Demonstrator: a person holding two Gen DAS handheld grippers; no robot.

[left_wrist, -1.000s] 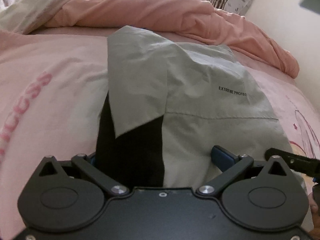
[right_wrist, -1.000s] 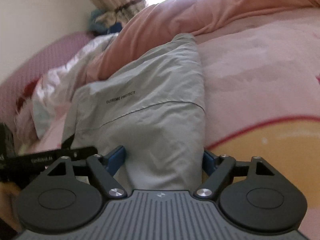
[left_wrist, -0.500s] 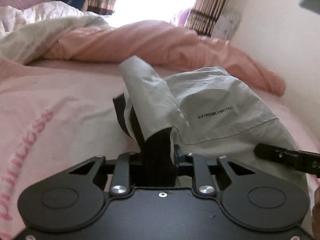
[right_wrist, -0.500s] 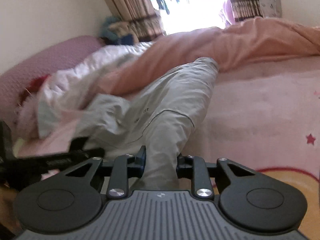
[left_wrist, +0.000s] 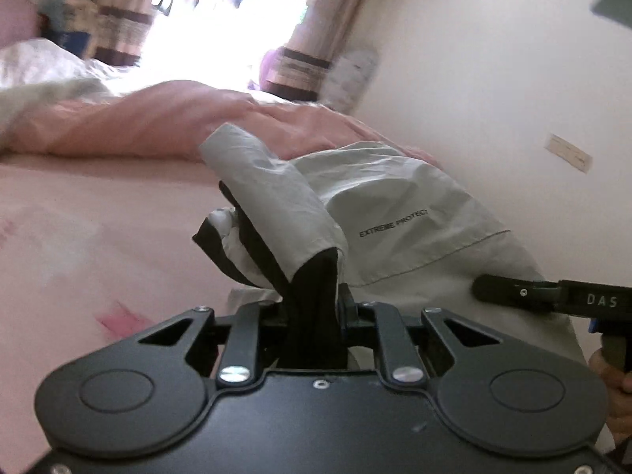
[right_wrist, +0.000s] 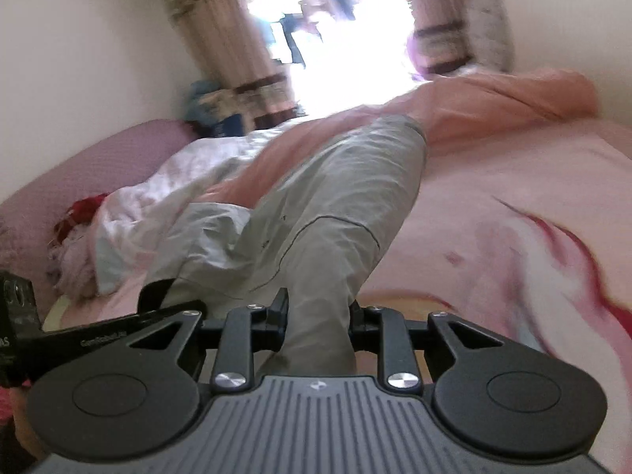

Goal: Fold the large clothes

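While both tools grip it, the light grey, thin-fabric garment with a black lining (left_wrist: 395, 213) is lifted off the pink printed bedsheet (left_wrist: 98, 229), draping forward from the fingers toward a rumpled salmon-pink quilt (left_wrist: 166, 118). Closed tight, the left black hand-held gripper (left_wrist: 312, 312) pinches a bunched black-lined edge, a grey flap standing up just ahead of it. Off to its right, the right black-and-grey hand-held gripper (right_wrist: 318, 312) is likewise clamped on a gathered grey fold (right_wrist: 328, 205), with a white crumpled duvet (right_wrist: 173, 181) ahead-left.
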